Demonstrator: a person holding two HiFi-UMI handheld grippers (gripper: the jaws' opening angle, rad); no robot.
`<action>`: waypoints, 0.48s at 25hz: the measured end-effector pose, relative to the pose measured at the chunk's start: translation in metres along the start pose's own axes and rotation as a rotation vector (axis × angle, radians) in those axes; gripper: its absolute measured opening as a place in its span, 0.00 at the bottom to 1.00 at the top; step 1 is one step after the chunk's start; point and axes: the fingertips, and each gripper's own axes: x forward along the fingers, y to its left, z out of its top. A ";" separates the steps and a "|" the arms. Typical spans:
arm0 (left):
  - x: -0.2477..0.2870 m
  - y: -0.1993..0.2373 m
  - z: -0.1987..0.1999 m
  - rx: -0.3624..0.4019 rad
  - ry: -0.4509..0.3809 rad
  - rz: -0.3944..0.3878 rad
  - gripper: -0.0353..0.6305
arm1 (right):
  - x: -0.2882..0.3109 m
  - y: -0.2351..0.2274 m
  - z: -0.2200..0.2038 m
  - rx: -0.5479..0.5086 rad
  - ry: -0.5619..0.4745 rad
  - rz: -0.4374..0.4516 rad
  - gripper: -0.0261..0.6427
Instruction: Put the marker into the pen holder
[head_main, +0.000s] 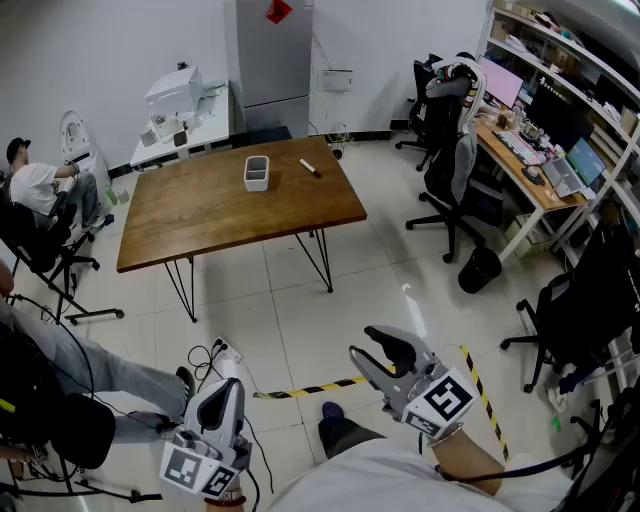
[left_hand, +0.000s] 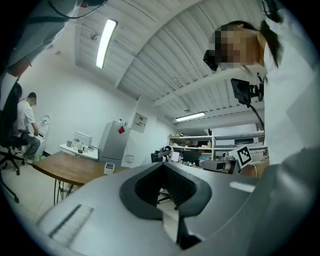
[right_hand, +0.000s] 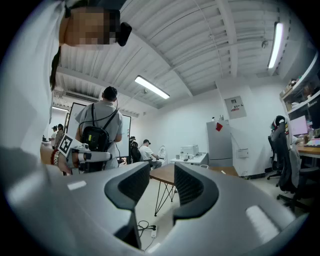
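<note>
Dark marker (head_main: 310, 168) lies flat, near the upright white pen holder (head_main: 257, 172).

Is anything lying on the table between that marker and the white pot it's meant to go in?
Nothing visible does. The dark marker lies beside the white rectangular pen holder, only bare brown wooden table between them.

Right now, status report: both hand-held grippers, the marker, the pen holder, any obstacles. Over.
Left hand-held gripper shut, empty; right hand-held gripper open, empty. Marker lies on table, right of pen holder, apart. Cable on floor ahead.
</note>
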 end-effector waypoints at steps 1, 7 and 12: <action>0.011 0.008 0.002 -0.002 -0.004 0.019 0.05 | 0.009 -0.012 0.003 0.001 -0.004 0.013 0.25; 0.095 0.059 0.037 -0.045 -0.089 0.069 0.05 | 0.064 -0.065 0.017 -0.032 -0.054 0.110 0.25; 0.166 0.085 0.058 0.027 -0.106 0.054 0.05 | 0.098 -0.111 0.018 -0.065 -0.041 0.135 0.25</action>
